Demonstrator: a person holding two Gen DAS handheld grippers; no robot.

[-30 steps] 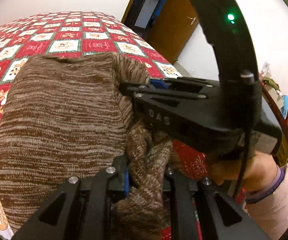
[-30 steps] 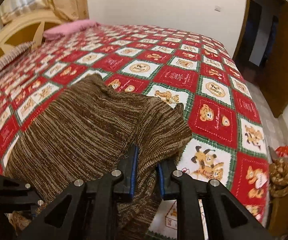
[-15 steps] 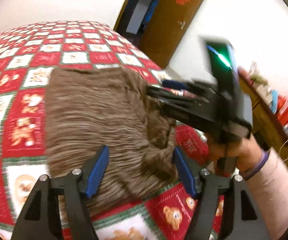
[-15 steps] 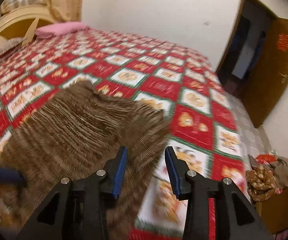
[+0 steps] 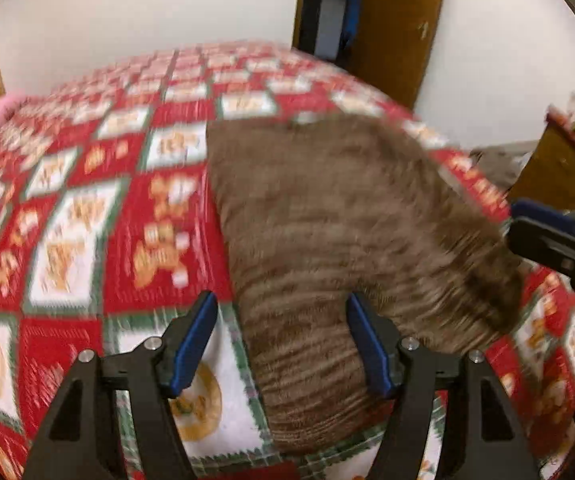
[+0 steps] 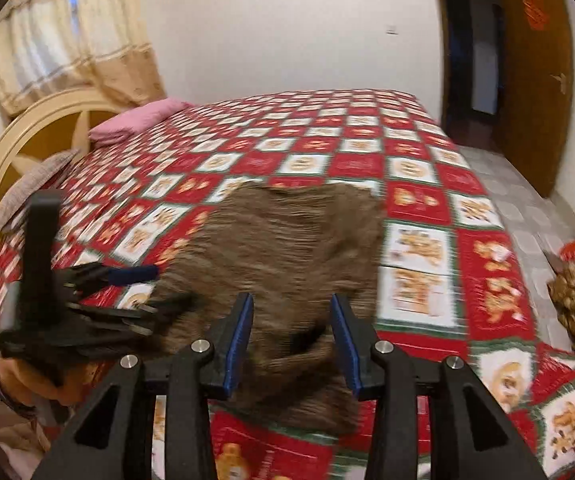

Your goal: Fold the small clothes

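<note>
A brown marled knit sweater (image 6: 287,248), ribbed and soft, lies folded into a rough rectangle on a bed near its foot-end corner. The bedspread (image 6: 367,140) is a quilted checkerboard of red and white squares with teddy-bear pictures and green borders. A pink pillow (image 6: 139,120) and a grey one (image 6: 35,184) rest by the cream arched headboard (image 6: 15,148). Beige curtains (image 6: 75,40) hang behind, the walls are plain white, and a brown wooden door (image 6: 535,92) stands open over a tiled floor.

The left hand-held gripper (image 5: 281,344), black with blue pads, hovers tilted down over the sweater's near edge, its jaws wide apart and holding nothing. The right hand-held gripper (image 6: 291,344) hovers likewise over the opposite edge, jaws parted more narrowly, empty. A hand (image 6: 31,380) in a pale sleeve grips the left tool's handle. Both views are motion-blurred.
</note>
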